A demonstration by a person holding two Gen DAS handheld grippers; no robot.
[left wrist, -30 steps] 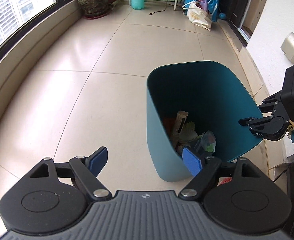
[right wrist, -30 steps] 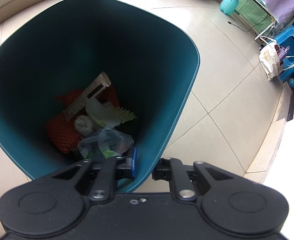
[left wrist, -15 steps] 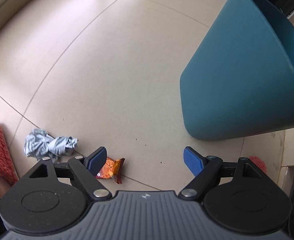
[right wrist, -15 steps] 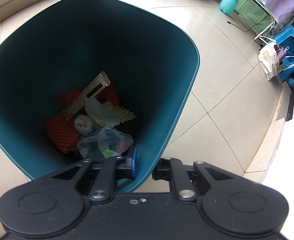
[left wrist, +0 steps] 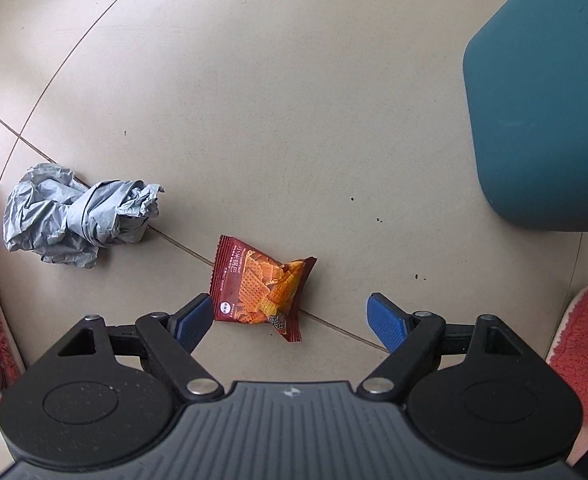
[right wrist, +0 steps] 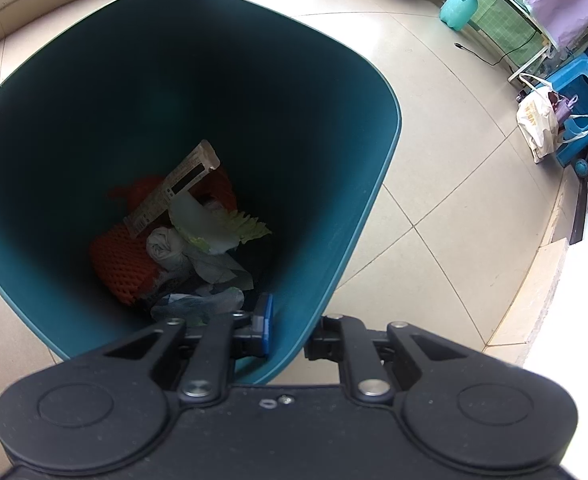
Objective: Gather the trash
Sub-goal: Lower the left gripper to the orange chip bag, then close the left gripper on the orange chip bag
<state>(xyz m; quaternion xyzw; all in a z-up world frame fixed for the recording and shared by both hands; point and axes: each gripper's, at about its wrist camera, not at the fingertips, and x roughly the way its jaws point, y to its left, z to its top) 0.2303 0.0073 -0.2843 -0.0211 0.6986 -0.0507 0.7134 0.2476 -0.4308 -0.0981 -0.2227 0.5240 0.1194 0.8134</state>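
Gaping left hand-held gripper (left wrist: 289,318) over glossy crinkled snack packet (left wrist: 259,289); right hand-held gripper (right wrist: 287,330) pinching smooth teal bin (right wrist: 358,216) rim.

Bare floor (left wrist: 277,92) around snack packet (left wrist: 259,290), crumpled bag (left wrist: 77,216) left, bin (left wrist: 546,120) right

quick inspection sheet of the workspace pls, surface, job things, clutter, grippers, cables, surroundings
surface: beige tiled floor with dark specks near the bin.
job's things: snack packet and crumpled grey bag lie apart on the floor; teal bin holds a vegetable leaf, orange netting and other scraps.
clutter: fluffy red slippers at both edges of the left wrist view.
grippers: left gripper open, empty, above the packet; right gripper clamped on the bin's rim.
cables: a black cord lies on the floor by the green table.
surroundings: spray bottle, blue stool, tote bag.
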